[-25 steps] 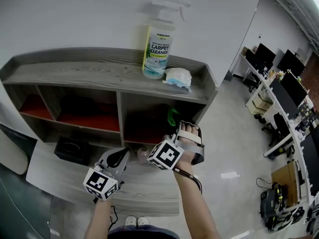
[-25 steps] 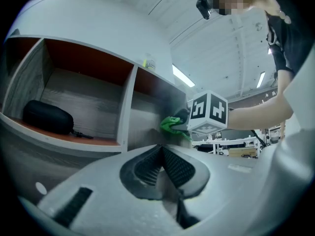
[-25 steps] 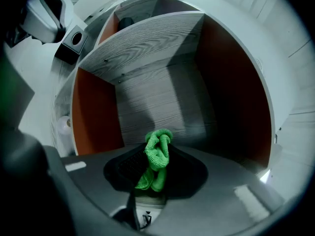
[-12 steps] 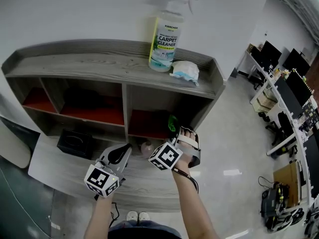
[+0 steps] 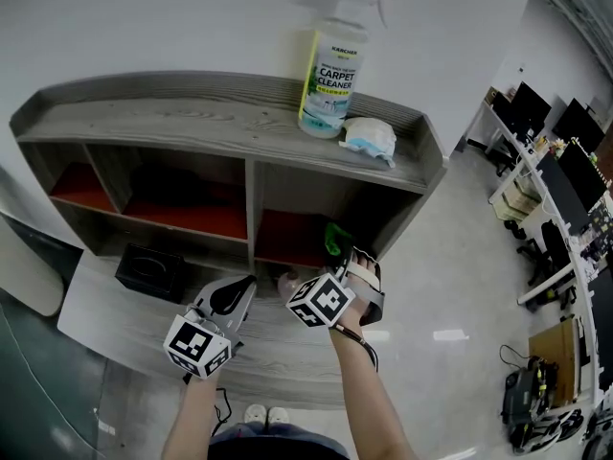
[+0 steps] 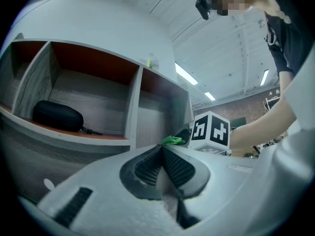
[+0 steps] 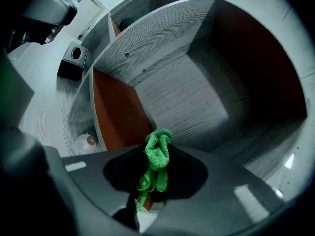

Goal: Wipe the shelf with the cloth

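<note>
1. The wiping looks barely begun. The right gripper (image 5: 337, 249) holds the bunched green microfibre cloth (image 7: 157, 150) at the mouth of the right-hand compartment of the grey wood-grain shelf unit (image 5: 182, 127). I cannot tell whether it touches any board, so every surface seems left to do.
2. The cloth is twisted into a narrow, knotted wad. It pokes out past the jaws, which pinch its lower part.
3. The left gripper (image 6: 162, 167) has its jaws pressed together on nothing. It hangs in front of the shelf, below its middle divider.
</note>
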Tool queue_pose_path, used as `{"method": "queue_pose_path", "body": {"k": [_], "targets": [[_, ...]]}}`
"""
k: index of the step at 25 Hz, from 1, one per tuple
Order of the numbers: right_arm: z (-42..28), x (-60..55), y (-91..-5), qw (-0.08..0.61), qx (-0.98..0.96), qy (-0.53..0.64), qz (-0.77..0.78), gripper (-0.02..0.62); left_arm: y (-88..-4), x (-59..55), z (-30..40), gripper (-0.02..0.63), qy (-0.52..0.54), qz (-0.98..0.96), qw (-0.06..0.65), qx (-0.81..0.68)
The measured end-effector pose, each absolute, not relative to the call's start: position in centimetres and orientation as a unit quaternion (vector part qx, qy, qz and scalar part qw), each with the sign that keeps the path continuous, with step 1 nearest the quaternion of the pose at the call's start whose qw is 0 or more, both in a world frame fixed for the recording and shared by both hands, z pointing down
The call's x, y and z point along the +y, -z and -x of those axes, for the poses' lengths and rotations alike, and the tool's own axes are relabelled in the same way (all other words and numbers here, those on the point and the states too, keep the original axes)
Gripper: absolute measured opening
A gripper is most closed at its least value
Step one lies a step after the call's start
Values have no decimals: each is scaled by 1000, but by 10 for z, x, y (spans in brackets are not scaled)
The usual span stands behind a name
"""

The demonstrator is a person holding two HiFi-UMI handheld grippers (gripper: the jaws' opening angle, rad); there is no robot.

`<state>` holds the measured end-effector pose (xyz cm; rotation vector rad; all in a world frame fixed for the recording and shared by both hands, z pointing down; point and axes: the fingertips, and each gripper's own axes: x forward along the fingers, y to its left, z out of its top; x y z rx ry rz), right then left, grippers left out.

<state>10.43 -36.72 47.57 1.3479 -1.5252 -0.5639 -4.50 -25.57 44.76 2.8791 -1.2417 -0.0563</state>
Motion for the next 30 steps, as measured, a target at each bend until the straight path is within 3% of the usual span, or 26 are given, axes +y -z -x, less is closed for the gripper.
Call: {"method": "queue_pose_path", "body": {"k": [30], "targets": [[34,-378,-475,411,-742,209,-487,110,-448,-257,107,-1,14,-886,2,-464]]}}
